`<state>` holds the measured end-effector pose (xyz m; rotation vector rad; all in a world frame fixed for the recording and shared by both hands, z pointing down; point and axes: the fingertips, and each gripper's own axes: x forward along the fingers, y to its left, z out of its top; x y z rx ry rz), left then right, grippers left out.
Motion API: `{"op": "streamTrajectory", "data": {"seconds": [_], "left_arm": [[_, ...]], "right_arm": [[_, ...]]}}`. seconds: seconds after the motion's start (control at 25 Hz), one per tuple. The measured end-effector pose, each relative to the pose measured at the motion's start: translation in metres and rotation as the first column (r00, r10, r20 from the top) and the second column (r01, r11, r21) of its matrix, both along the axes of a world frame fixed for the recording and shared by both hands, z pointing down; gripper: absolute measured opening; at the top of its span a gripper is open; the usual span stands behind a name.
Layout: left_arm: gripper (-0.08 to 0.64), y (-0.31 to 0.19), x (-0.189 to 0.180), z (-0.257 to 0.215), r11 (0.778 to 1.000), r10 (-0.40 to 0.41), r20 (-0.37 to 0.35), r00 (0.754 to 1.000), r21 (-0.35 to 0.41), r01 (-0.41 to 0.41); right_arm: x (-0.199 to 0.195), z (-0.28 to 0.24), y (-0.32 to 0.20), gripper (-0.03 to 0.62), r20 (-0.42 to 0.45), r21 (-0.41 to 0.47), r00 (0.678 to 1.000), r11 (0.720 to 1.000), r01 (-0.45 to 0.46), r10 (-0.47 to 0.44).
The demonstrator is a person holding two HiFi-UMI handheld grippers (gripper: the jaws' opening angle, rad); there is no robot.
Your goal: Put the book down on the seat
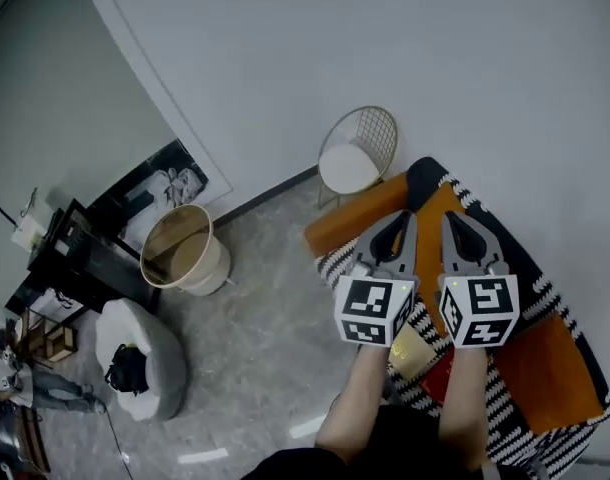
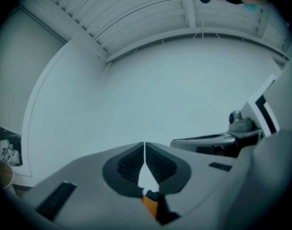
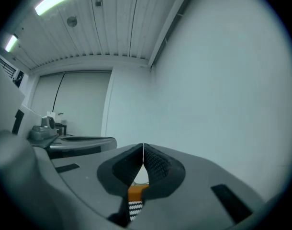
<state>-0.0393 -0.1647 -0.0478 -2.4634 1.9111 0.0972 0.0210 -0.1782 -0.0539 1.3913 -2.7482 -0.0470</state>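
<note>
Both grippers are held side by side over an orange seat (image 1: 357, 220) covered by a black-and-white striped blanket (image 1: 518, 406). My left gripper (image 1: 396, 218) is shut, its tips touching with nothing between them (image 2: 144, 145). The right gripper (image 1: 454, 218) is likewise shut and empty (image 3: 143, 146). Both point up at a bare white wall. A flat gold and red thing (image 1: 415, 352), perhaps the book, lies on the blanket between my forearms, mostly hidden by the marker cubes. Neither gripper touches it.
A white round chair with a gold wire back (image 1: 352, 164) stands beyond the seat's far end. A round tan tub (image 1: 182, 249) sits on the grey floor to the left, with a white beanbag (image 1: 137, 360) and dark shelving (image 1: 77, 251) further left.
</note>
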Motion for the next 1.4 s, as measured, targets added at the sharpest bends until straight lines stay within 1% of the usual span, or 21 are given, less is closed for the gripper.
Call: {"op": "streamTrajectory", "data": {"seconds": [0.08, 0.2, 0.32, 0.52, 0.68, 0.8, 0.92, 1.16, 1.4], "left_arm": [[0.015, 0.005, 0.001, -0.017, 0.999, -0.002, 0.019, 1.000, 0.052, 0.001], [0.015, 0.010, -0.004, -0.048, 0.991, -0.038, 0.062, 0.997, 0.134, 0.030], [0.015, 0.011, 0.002, -0.064, 0.985, -0.050, 0.084, 0.995, 0.170, 0.035], [0.014, 0.012, 0.008, -0.065, 0.985, -0.041, 0.117, 0.992, 0.171, 0.020], [0.014, 0.010, 0.011, -0.064, 0.986, -0.036, 0.125, 0.992, 0.165, 0.015], [0.015, 0.007, 0.017, -0.063, 0.985, -0.015, 0.094, 0.995, 0.172, -0.002], [0.015, 0.001, 0.020, -0.056, 0.987, 0.000, 0.065, 0.998, 0.159, -0.010], [0.014, 0.002, 0.025, -0.060, 0.986, 0.006, 0.074, 0.997, 0.167, -0.018], [0.014, -0.004, 0.020, -0.061, 0.986, 0.004, 0.057, 0.998, 0.168, -0.013]], "right_arm": [[0.005, -0.011, 0.000, 0.011, 0.040, 0.019, 0.999, 1.000, -0.019, 0.019], [0.004, -0.035, -0.001, 0.011, 0.103, 0.077, 0.995, 0.997, -0.025, 0.017], [0.006, -0.050, -0.002, 0.011, 0.130, 0.116, 0.992, 0.993, -0.018, 0.003], [0.000, -0.054, 0.003, 0.011, 0.142, 0.144, 0.989, 0.990, 0.012, -0.032], [0.004, -0.053, 0.002, 0.011, 0.138, 0.147, 0.990, 0.989, 0.014, -0.035], [0.008, -0.054, 0.000, 0.011, 0.127, 0.149, 0.991, 0.989, 0.013, -0.032], [0.011, -0.050, -0.003, 0.011, 0.111, 0.151, 0.993, 0.988, 0.008, -0.025], [0.016, -0.054, -0.004, 0.011, 0.091, 0.161, 0.996, 0.987, 0.001, -0.016], [0.015, -0.055, -0.009, 0.011, 0.078, 0.170, 0.997, 0.985, 0.009, -0.023]]}}
